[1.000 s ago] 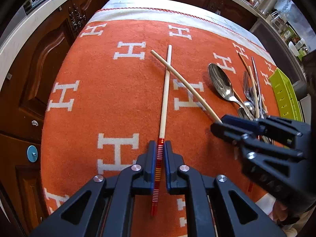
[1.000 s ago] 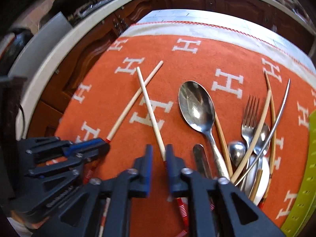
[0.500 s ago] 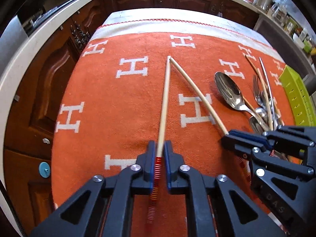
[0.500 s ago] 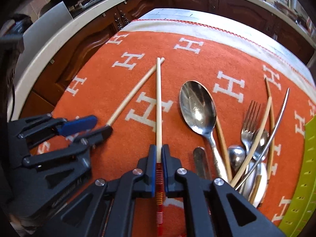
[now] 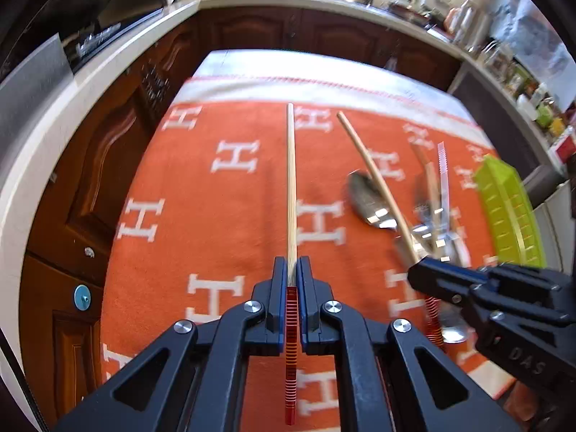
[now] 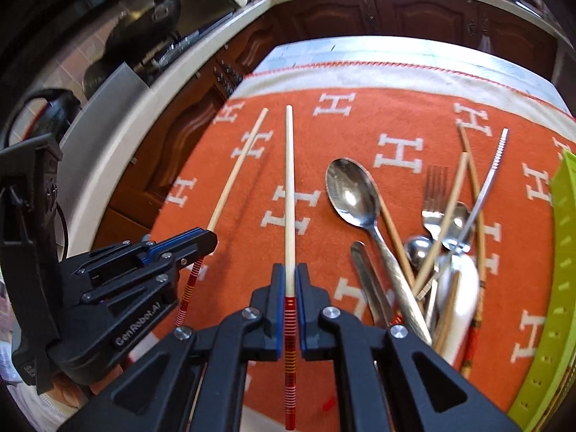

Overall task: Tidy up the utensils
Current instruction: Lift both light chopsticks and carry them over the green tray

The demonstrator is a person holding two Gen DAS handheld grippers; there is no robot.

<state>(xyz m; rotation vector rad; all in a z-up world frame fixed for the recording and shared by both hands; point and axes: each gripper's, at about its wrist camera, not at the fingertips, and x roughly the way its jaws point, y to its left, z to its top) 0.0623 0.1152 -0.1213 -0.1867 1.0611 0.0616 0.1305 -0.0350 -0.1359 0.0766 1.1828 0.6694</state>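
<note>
Two hand-held grippers (image 5: 291,270) (image 6: 289,277) each clamp one chopstick (image 5: 291,180) (image 6: 289,187).

Both grippers are chunky black plastic, the left gripper (image 5: 291,270) and right gripper (image 6: 291,273), with blue pads inside the fingers (image 6: 276,288) and silver screws on the linkages. White "GenRobot.AI" lettering runs along the left one's side.

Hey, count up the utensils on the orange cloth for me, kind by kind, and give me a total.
Red-striped chopsticks: 2
Wooden chopsticks in the pile: 3
Metal chopstick: 1
Metal spoons: 3
White spoon: 1
Fork: 1
Unidentified metal handle: 1
Total: 12 showing; the pile may hide more.
</note>
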